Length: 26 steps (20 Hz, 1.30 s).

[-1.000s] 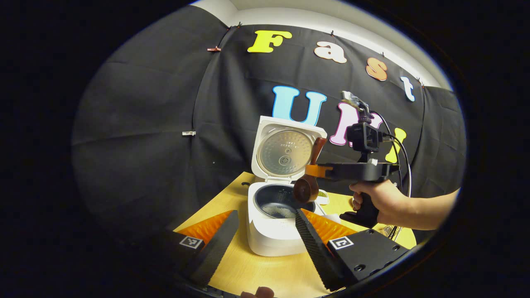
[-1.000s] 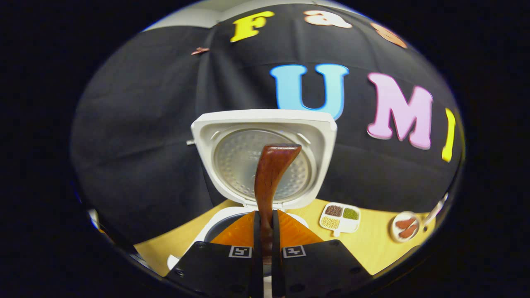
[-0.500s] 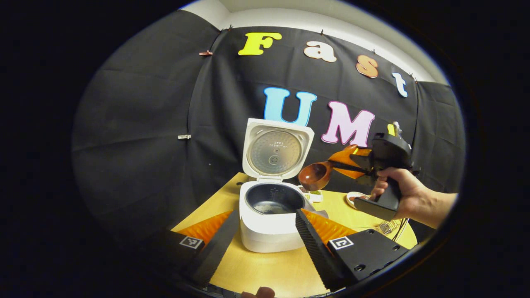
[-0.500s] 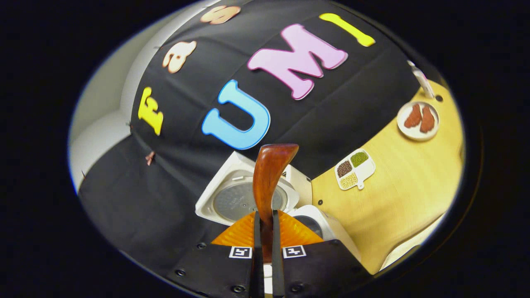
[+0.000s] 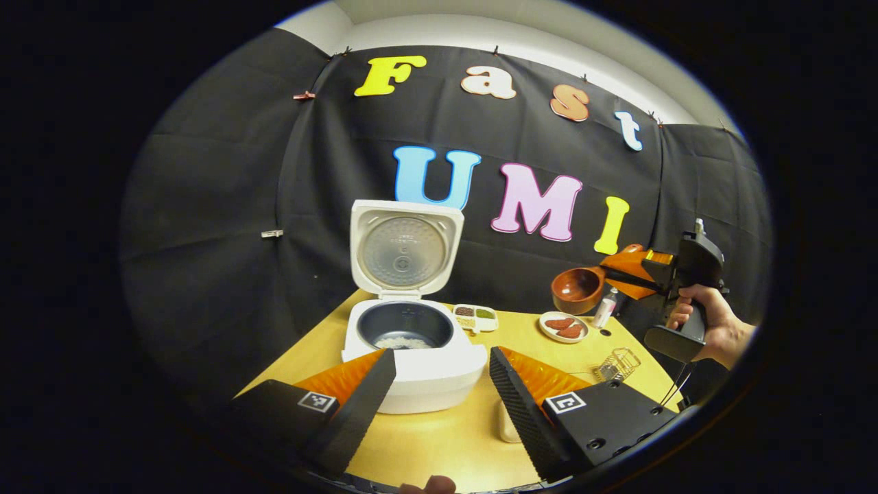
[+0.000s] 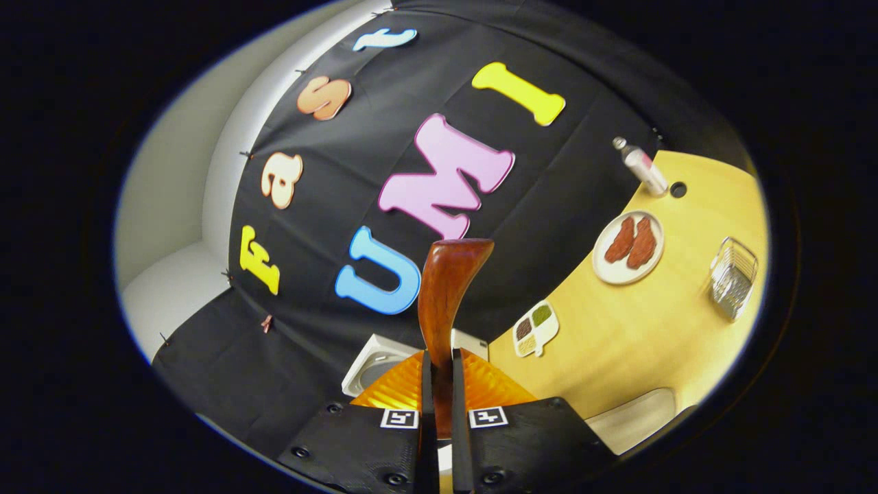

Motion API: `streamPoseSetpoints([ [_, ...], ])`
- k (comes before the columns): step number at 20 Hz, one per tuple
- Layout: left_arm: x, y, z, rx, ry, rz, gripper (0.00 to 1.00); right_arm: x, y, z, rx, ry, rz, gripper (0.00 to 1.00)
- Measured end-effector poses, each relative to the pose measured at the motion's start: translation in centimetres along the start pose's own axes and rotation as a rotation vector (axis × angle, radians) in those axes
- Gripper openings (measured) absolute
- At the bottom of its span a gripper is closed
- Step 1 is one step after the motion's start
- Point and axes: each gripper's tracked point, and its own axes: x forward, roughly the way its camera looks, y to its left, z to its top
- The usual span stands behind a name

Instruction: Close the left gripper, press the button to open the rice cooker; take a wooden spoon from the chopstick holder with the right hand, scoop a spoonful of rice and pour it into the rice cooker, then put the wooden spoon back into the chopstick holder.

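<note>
A black cloth (image 5: pixel 226 206) hangs as the booth's back wall and takes up most of the left gripper view, creased in long seams and pinned along its top edge by small clips (image 5: pixel 302 96). Above it, along the upper edge of the frame, runs a strip of pale wall (image 5: pixel 521 38), evenly lit. In the lower middle stands a light wooden table (image 5: pixel 439 439) with a rounded edge. In the right gripper view the table (image 6: pixel 658 329) fills the right side, tilted.
</note>
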Motion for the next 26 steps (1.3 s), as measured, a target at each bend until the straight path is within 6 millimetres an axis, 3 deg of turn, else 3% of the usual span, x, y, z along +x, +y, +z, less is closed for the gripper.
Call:
streamPoseSetpoints([
  [5,0.8,-4.5,-0.1,0.005,-0.005,-0.037,0.95,-3.8,-7.5,7.1,-0.017,-0.08,-0.09,0.12],
  [10,1.4,-7.6,-0.8,-0.019,0.009,-0.016,0.95,-5.5,-15.2,11.2,-0.054,-0.091,-0.181,0.12],
  [15,1.3,-10.1,-1.7,0.0,0.027,0.029,0.95,-5.5,-22.7,12.1,-0.15,-0.018,-0.284,0.12],
  [19,1.7,-11.2,-3.1,0.004,0.062,0.06,0.95,-4.6,-26.8,12.6,-0.217,0.026,-0.325,0.12],
  [26,1.5,-13.6,-4.4,-0.009,0.095,0.087,0.95,-3.2,-30.0,10.2,-0.459,0.111,-0.371,0.12],
])
